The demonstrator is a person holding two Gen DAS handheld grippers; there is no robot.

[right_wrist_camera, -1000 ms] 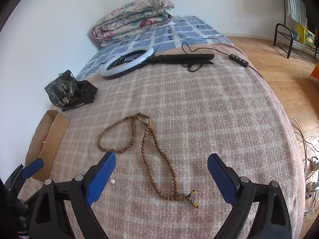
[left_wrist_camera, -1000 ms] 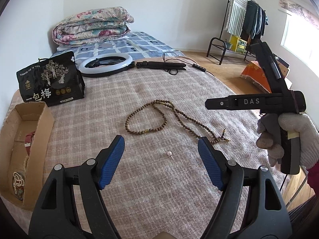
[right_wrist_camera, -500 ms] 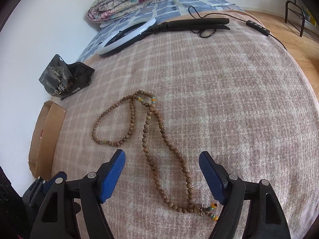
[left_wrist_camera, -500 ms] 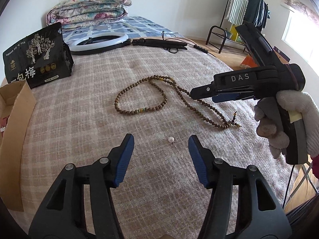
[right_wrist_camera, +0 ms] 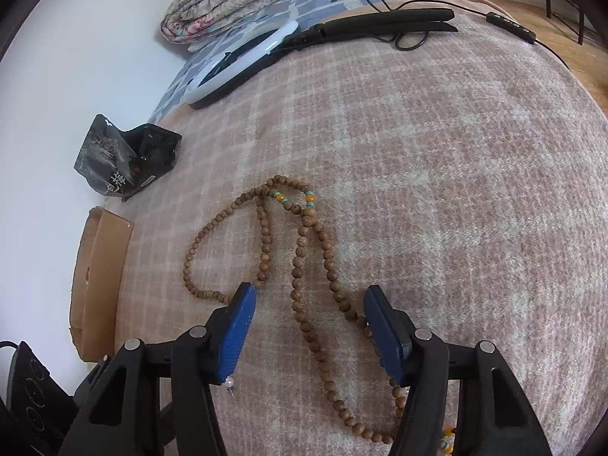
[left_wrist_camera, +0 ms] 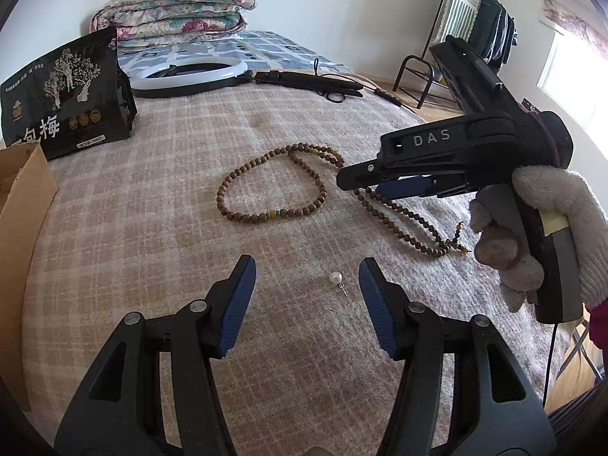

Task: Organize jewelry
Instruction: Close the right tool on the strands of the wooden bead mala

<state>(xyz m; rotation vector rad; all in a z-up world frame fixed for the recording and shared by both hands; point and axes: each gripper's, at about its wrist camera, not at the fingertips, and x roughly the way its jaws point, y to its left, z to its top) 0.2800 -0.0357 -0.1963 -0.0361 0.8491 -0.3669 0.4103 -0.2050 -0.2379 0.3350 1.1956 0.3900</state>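
Both tongs wide and holding nothing. My left tongs (left_wrist_camera: 306, 285) hang low over the bed (left_wrist_camera: 152, 197), with the pearl stud (left_wrist_camera: 336, 278) lying on the blanket between the pads, nearer the right one and not touching either. My right tongs (right_wrist_camera: 308, 317) straddle the two long strands of the wooden bead necklace (right_wrist_camera: 300, 250), which lies loose on the blanket with one end looped into a ring toward the left and a small tassel (left_wrist_camera: 458, 243) with coloured beads at the near end. In the left view the right tongs sit just above the strands, gloved hand (left_wrist_camera: 532, 228) on the grip. Cardboard box (right_wrist_camera: 97, 277) at the bed's left edge looks like the drop spot, my guess only. Handling: the necklace looks light and fully limp, so it should drape and swing when lifted; beads are hard and round and may roll off the pads, so I'd pinch across both strands together where they run parallel, not a single bead. The stud looks tiny, smooth and easy to flick away or press into the blanket pile; take it across the pearl itself, not the thin post, closing slowly. Black snack bag (left_wrist_camera: 64, 95), ring light (left_wrist_camera: 190, 76) and folded quilt (left_wrist_camera: 178, 11) sit well apart at the back.
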